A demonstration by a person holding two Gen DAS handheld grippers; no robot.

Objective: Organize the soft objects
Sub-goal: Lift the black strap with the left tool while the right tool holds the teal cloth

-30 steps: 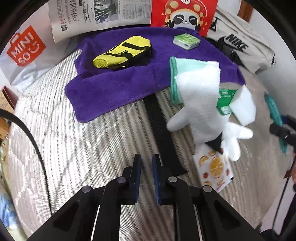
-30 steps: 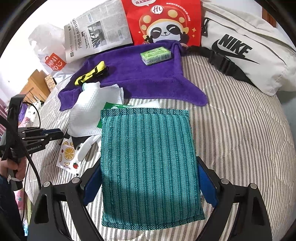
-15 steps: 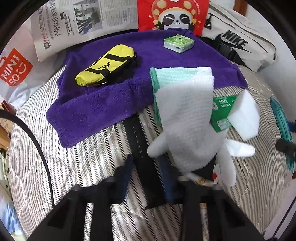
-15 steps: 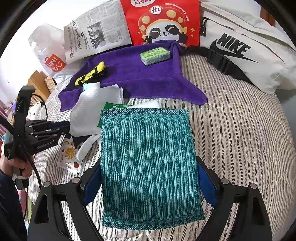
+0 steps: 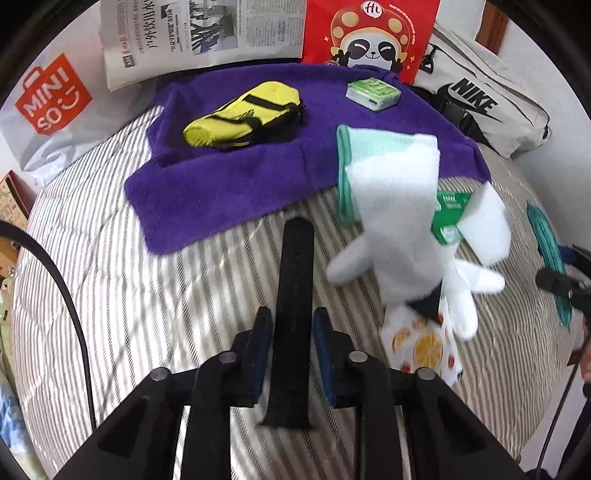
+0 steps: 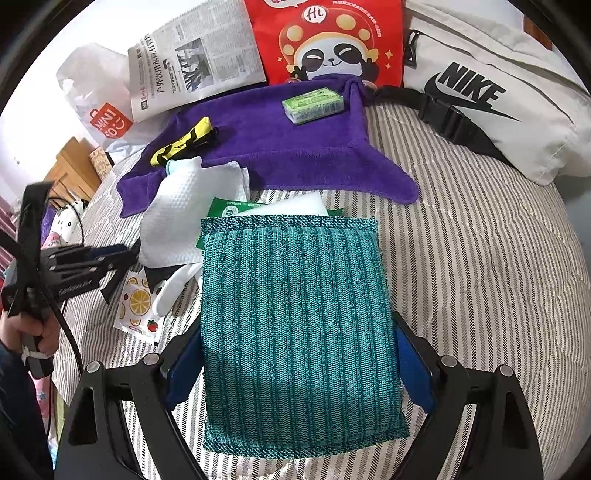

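Note:
My left gripper [image 5: 291, 332] straddles a black strap [image 5: 295, 280] that lies on the striped bed; its pads sit beside the strap with small gaps. My right gripper [image 6: 299, 354] is shut on a teal knitted pad [image 6: 295, 314] and holds it above the bed. A pile with a white cloth [image 5: 399, 206], a white glove [image 5: 461, 295], a green packet [image 5: 448, 214] and a fruit-print sachet [image 5: 424, 347] lies right of the strap. A purple towel [image 5: 221, 184] carries a yellow pouch [image 5: 243, 116] and a green tissue pack [image 5: 373, 94].
A newspaper [image 5: 199, 33], a red panda bag [image 5: 369, 33], a white Nike bag [image 5: 487, 107] and a Miniso bag [image 5: 51, 96] line the far edge of the bed. A black cable [image 5: 70, 295] runs along the left. Bare striped bedding [image 6: 480, 240] lies on the right.
My left gripper moved forward over the black strap and its jaws opened around it. The right gripper kept still with the teal pad.

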